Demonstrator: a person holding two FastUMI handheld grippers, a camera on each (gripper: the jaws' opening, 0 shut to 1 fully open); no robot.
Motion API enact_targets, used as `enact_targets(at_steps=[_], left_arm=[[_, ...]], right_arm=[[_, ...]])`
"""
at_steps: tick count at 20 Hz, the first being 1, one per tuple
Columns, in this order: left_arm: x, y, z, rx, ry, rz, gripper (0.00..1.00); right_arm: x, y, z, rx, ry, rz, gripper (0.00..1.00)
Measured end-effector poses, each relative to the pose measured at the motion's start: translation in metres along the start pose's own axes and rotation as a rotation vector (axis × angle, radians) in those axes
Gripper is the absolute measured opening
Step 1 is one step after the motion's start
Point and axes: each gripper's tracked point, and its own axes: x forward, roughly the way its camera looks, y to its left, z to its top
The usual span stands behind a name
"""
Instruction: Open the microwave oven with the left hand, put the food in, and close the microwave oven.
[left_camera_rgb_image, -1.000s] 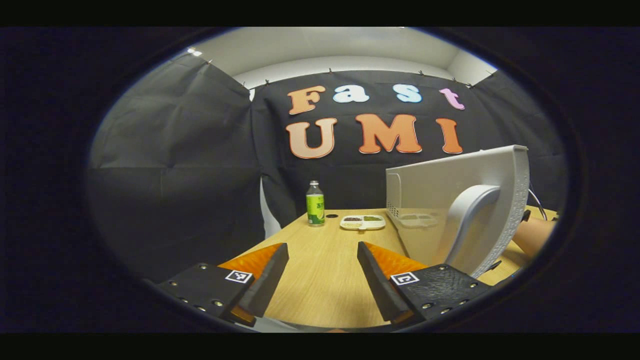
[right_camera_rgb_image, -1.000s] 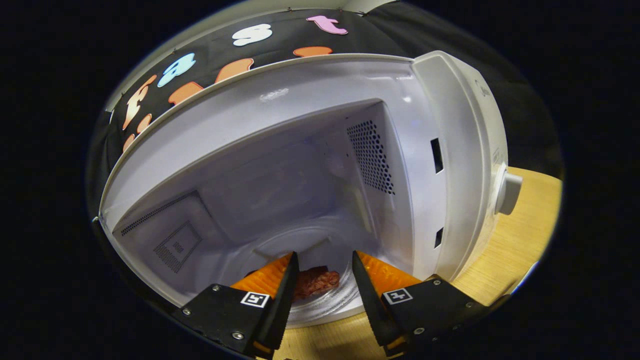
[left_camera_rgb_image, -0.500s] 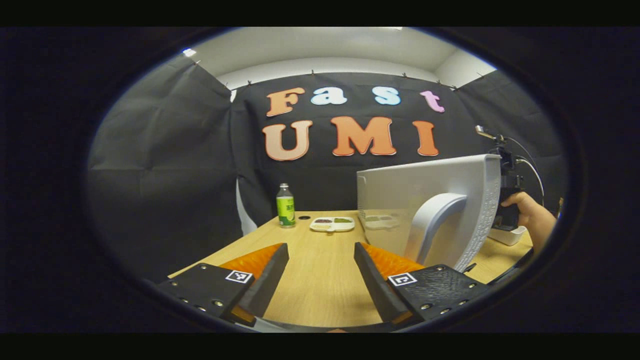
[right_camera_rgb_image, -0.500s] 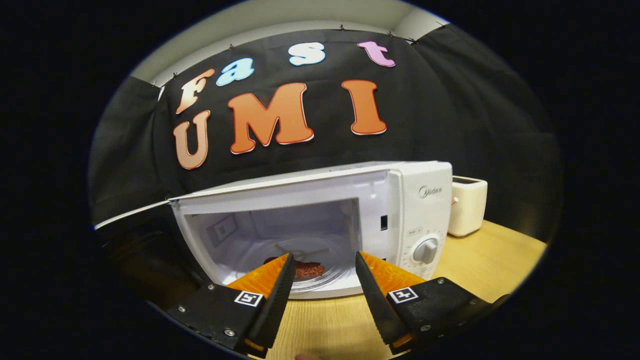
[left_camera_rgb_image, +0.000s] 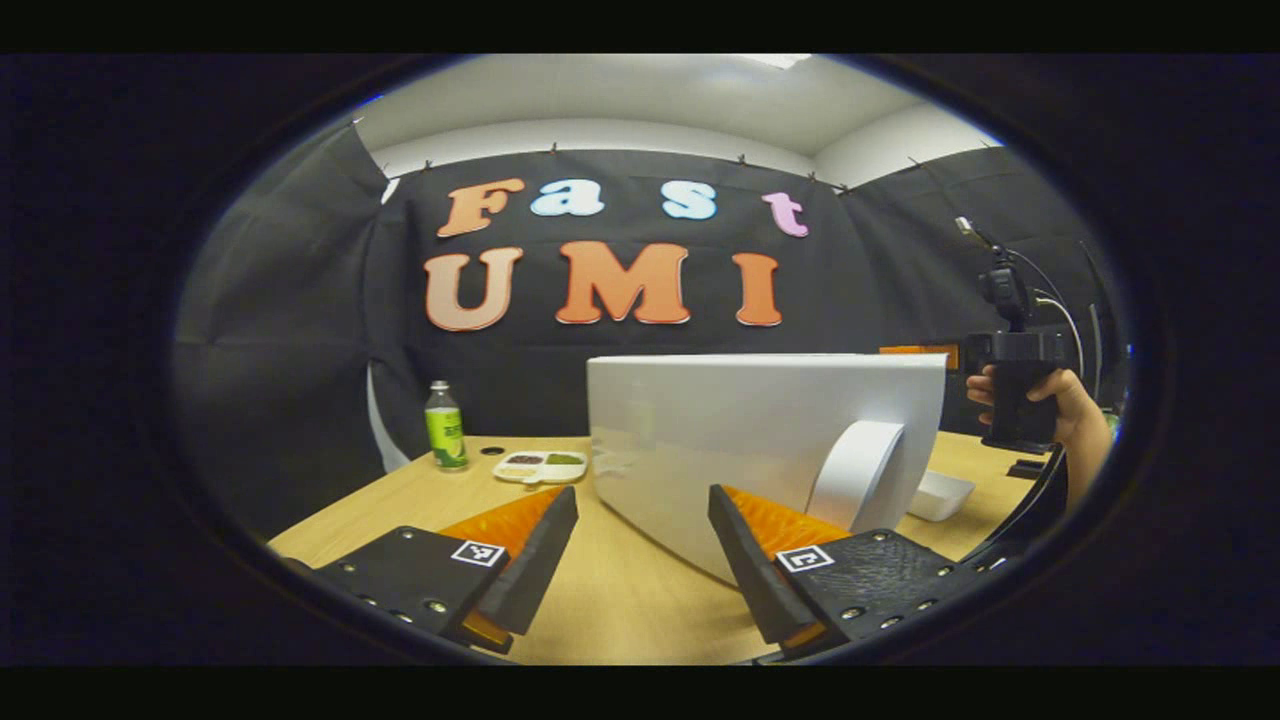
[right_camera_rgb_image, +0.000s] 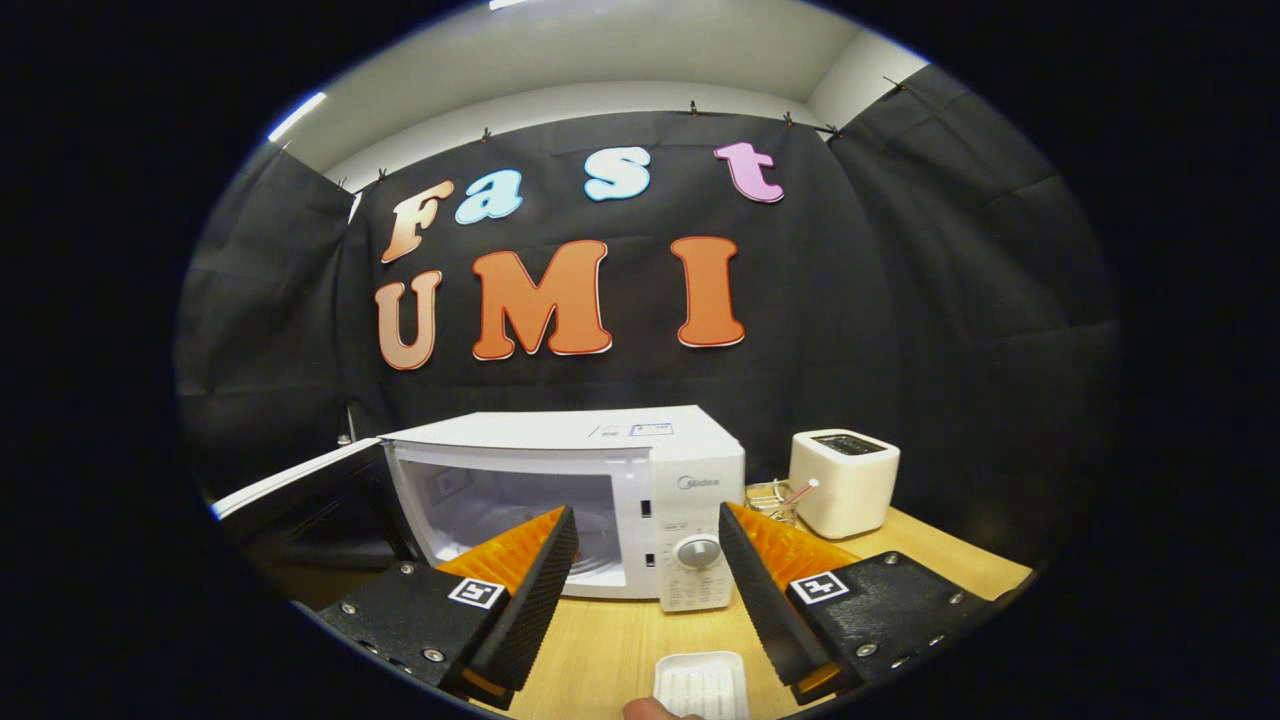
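Note:
The white microwave (right_camera_rgb_image: 640, 470) stands on the wooden table with its door (right_camera_rgb_image: 300, 490) swung open to the left. My right gripper (right_camera_rgb_image: 646, 510) is open and empty, held back from the oven's front; its left finger hides most of the cavity (right_camera_rgb_image: 470, 505) floor. In the left gripper view the door's outer face (left_camera_rgb_image: 720, 430) and its curved handle (left_camera_rgb_image: 855, 470) stand close ahead. My left gripper (left_camera_rgb_image: 642, 492) is open with nothing in it, its right finger just short of the handle. A hand holds the right gripper (left_camera_rgb_image: 1015, 385) beyond the door.
A green bottle (left_camera_rgb_image: 446, 425) and a divided plate (left_camera_rgb_image: 540, 466) sit at the table's far left. A white toaster (right_camera_rgb_image: 845, 480) stands right of the microwave. An empty white tray (right_camera_rgb_image: 700, 685) lies on the table in front of the oven.
My right gripper has drawn back out of the cavity, leaving the reddish food on the turntable. My left gripper has turned right, bringing the door's outer face to the middle.

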Motion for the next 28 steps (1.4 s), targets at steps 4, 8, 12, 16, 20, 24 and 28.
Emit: enact_targets(at_steps=[4,8,12,16,20,24,28], left_arm=[[0.031,-0.047,0.001,-0.023,0.012,-0.095,0.82],[0.060,-0.095,-0.003,-0.021,0.030,-0.183,0.63],[0.090,-0.128,-0.007,-0.009,0.046,-0.215,0.24],[0.124,-0.150,-0.022,-0.056,0.102,-0.237,0.09],[0.159,-0.155,-0.029,-0.038,0.118,-0.194,0.10],[0.193,-0.164,-0.030,0.002,0.126,-0.168,0.10],[0.225,-0.166,-0.035,0.025,0.140,-0.119,0.10]], right_arm=[[-0.020,-0.042,0.010,-0.016,-0.015,-0.035,0.88],[-0.036,-0.074,0.018,-0.037,-0.033,-0.059,0.89],[-0.048,-0.093,0.016,-0.067,-0.028,-0.074,0.89],[-0.053,-0.104,0.016,-0.072,-0.031,-0.076,0.90],[-0.053,-0.112,0.010,-0.075,-0.015,-0.078,0.92],[-0.053,-0.117,0.013,-0.083,-0.024,-0.084,0.92],[-0.053,-0.125,0.012,-0.089,-0.021,-0.098,0.93]])
